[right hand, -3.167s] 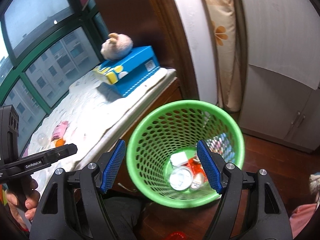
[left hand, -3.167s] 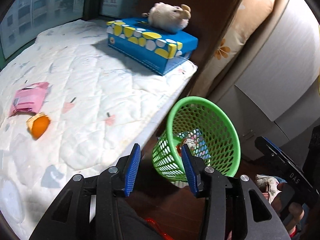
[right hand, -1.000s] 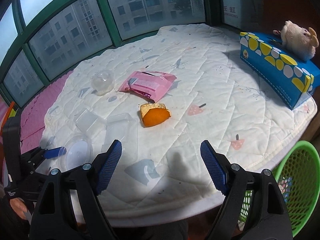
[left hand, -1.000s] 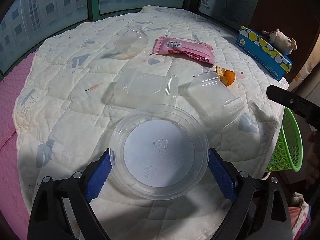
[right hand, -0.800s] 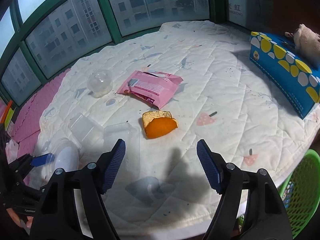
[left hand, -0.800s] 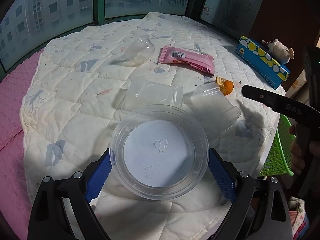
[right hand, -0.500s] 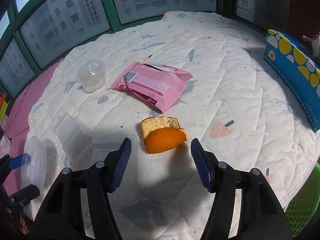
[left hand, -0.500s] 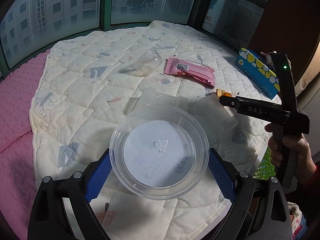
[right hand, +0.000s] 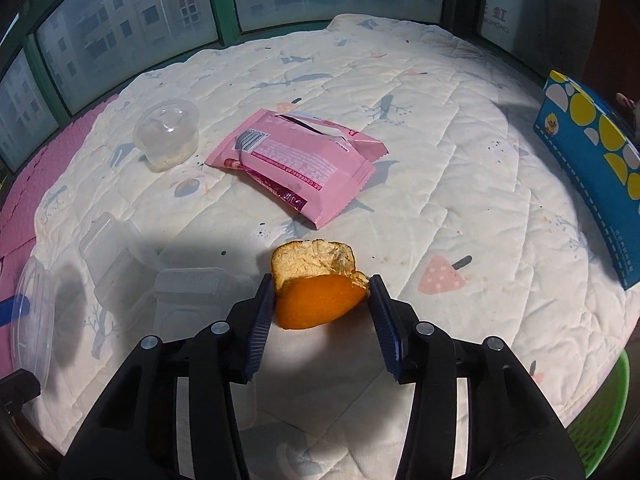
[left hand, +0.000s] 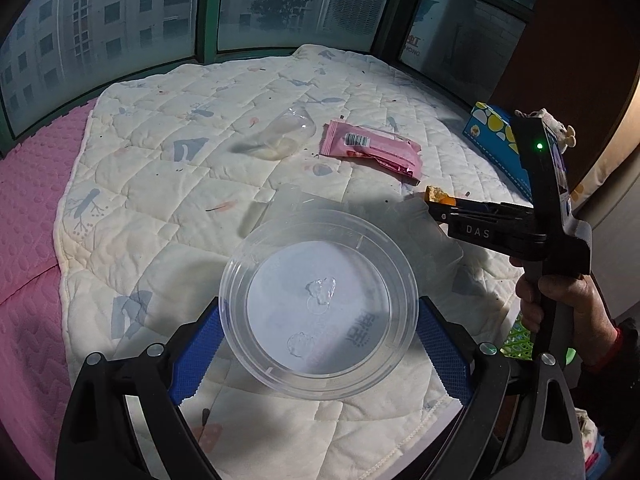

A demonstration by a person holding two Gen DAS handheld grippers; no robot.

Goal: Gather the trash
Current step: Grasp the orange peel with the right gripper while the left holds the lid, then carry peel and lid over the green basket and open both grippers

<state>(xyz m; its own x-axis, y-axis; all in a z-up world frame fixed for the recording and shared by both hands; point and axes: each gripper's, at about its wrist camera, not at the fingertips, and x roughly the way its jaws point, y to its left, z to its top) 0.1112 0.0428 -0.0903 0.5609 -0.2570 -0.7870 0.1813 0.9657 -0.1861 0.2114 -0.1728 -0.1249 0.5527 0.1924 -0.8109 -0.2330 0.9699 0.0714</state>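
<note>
My left gripper (left hand: 319, 344) is shut on a clear round plastic lid (left hand: 318, 304) and holds it above the quilt; the lid also shows edge-on in the right wrist view (right hand: 30, 316). My right gripper (right hand: 322, 312) is closed around an orange peel (right hand: 318, 282) on the quilt, its pads touching both sides. The peel's tip (left hand: 439, 195) shows in the left wrist view at the right gripper's fingers. A pink wrapper (right hand: 298, 168) (left hand: 370, 151) and a clear cup (right hand: 168, 138) (left hand: 280, 136) lie farther back. Clear plastic boxes (right hand: 120, 256) lie left of the peel.
A white quilt (left hand: 168, 200) covers the window platform, with a pink mat (left hand: 24, 216) at the left. A blue tissue box (right hand: 596, 168) stands at the right. The green basket's rim (right hand: 596, 444) shows below the quilt's right edge. Windows run along the back.
My right gripper has moved forward and closed around the orange peel. My left gripper has lifted the clear lid higher and drawn back a little.
</note>
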